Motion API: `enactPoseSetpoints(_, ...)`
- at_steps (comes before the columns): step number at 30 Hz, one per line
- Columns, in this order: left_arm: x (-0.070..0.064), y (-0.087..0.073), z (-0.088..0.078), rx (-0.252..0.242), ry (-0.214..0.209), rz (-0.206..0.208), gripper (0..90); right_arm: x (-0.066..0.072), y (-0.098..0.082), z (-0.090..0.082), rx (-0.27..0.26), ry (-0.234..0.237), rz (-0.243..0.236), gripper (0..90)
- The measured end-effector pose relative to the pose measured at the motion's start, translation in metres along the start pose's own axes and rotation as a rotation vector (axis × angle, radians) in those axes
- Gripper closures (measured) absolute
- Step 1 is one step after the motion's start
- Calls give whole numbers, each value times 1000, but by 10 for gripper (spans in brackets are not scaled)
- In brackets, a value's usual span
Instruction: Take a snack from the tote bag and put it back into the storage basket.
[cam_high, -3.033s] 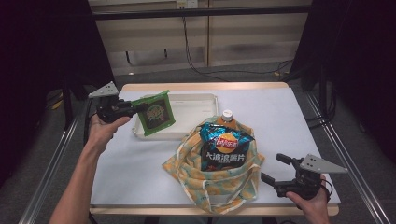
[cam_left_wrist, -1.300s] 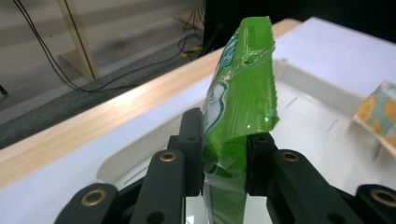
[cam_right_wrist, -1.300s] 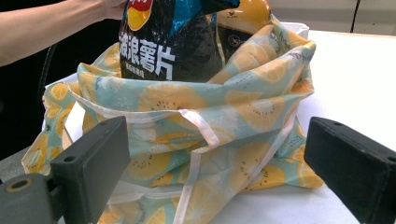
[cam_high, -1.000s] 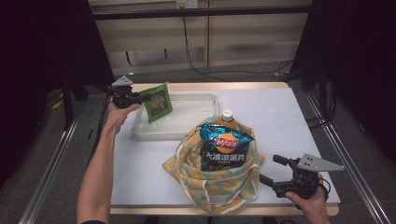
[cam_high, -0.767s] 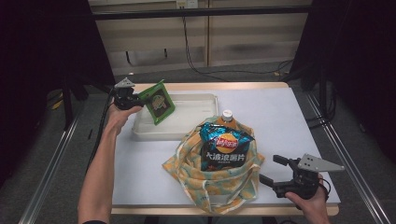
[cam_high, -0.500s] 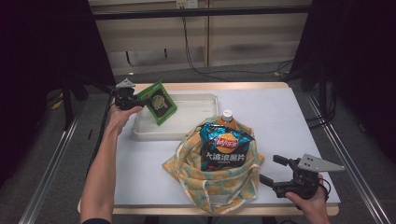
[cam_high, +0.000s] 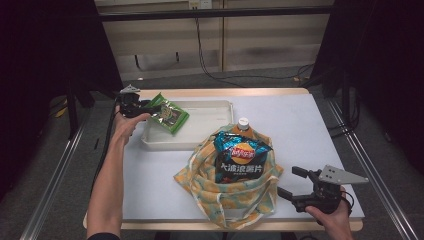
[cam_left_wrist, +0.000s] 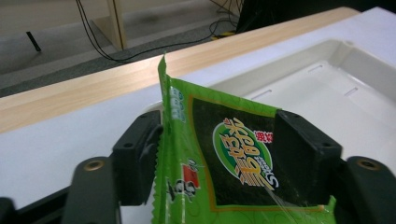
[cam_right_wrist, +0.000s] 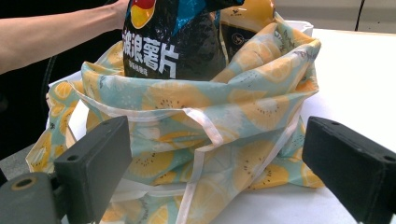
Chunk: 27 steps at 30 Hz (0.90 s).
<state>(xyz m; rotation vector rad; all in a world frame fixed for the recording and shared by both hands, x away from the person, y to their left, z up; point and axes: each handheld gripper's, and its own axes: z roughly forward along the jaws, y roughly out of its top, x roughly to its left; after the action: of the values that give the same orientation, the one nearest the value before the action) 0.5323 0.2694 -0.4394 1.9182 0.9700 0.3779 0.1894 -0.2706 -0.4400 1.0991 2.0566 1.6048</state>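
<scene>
Chip bag (cam_high: 239, 159) in tote (cam_high: 227, 192), tray (cam_high: 200, 142) behind, packet (cam_high: 170, 114) over it.

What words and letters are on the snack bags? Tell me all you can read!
"波浪薯片": white characters on the dark chip bag standing in the fruit-print tote bag.
Red and yellow round logo at that bag's top: lettering too blurred.
Yellow script on the green packet: too slanted to read.

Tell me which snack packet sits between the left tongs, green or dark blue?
The green packet, over the white tray's left end. The dark blue chip bag stands in the fruit-print tote.
</scene>
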Motion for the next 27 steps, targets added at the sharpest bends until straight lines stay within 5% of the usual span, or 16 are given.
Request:
enactPoseSetpoints(11,-7,9,-22,-47,11,-4,311,0,0,0,2,2,0,81)
enactPoseSetpoints(13,-12,12,-29,-63,-7,-3,377,0,0,0,1,0,-3,81)
enactPoseSetpoints(21,-39,11,-30,-49,-159,28,878,1,0,0,2,-1,-1,84)
enactPoseSetpoints(27,-57,5,-19,39,-218,55,900,0,0,-1,1,-7,-4,85)
